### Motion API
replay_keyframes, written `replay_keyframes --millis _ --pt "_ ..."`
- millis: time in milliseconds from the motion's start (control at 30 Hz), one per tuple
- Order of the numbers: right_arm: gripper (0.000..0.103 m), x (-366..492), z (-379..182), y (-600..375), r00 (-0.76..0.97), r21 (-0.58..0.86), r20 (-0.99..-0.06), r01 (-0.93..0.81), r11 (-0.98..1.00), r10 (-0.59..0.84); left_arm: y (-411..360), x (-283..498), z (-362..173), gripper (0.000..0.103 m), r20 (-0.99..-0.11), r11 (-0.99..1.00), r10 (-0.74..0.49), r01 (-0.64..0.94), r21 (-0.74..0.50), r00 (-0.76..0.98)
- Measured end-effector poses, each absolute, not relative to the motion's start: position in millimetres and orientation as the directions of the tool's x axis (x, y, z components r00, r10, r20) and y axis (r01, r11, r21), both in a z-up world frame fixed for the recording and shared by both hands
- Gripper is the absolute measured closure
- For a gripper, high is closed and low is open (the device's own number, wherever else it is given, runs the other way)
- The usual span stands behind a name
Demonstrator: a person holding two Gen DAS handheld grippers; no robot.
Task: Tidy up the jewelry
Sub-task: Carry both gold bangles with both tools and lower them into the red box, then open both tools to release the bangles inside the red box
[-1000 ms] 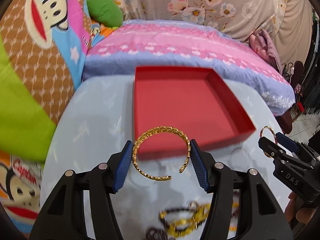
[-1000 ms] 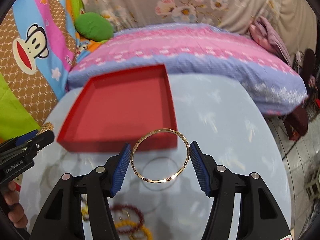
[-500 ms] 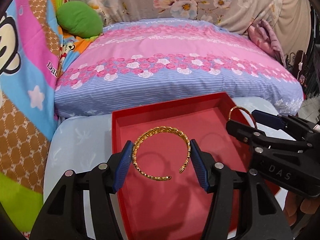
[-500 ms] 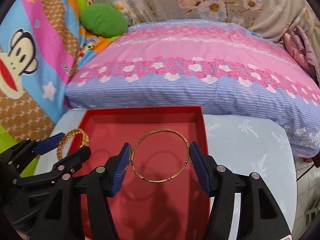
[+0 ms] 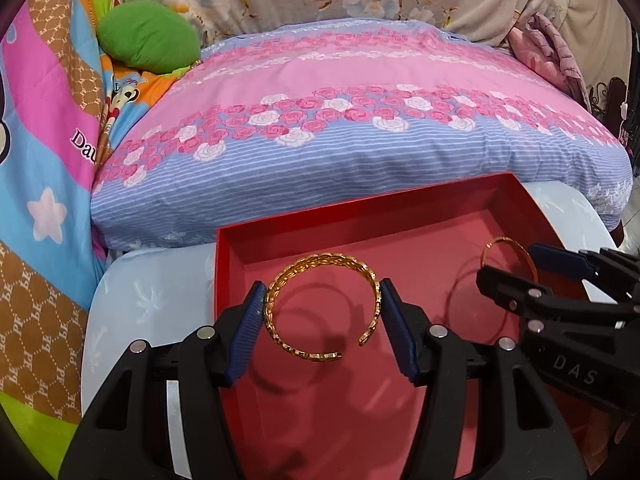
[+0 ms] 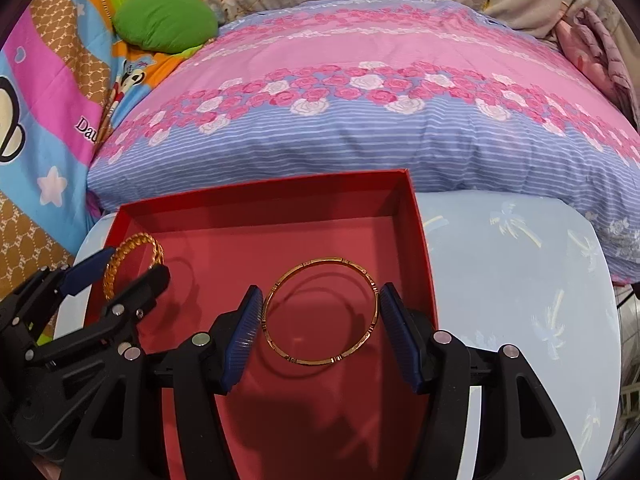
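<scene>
Lowering two bracelets into the red tray (image 5: 224,280)

Left gripper (image 5: 322,314) clenched a braided cuff (image 5: 320,260), right gripper (image 6: 320,316) a thin bangle (image 6: 320,262), jaws pinching across each ring, poised for release.

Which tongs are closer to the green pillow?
Left. The left tongs hold the open cuff over the tray's side nearest the green pillow; the right tongs hold the bangle farther away.

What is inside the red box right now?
Nothing lies on the visible floor of the red box. The braided gold cuff and thin gold bangle hang above it in shut grippers, casting shadows. The near floor is hidden by gripper bodies.
</scene>
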State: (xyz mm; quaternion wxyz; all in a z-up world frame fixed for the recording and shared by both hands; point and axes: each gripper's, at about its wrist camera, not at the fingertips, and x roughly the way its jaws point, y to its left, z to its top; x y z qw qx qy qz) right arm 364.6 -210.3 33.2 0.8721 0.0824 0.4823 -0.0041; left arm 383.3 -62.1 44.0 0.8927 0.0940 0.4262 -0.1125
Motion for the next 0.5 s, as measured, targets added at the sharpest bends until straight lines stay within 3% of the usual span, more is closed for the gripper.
replay_keyframes --millis 267,500 --pt "0.045 370.1 32.6 -202.5 0.525 0.069 -0.851 0.106 0.992 0.004 -61.9 394.4 42.1 0.048 -0.793 0.954 -0.133 0.294 0.061 0.594" --pt "0.043 370.8 33.1 -203.6 0.527 0.047 -0.850 0.121 0.992 -0.024 -56.7 394.5 43.9 0.034 -0.788 0.961 -0.128 0.271 0.051 0.602"
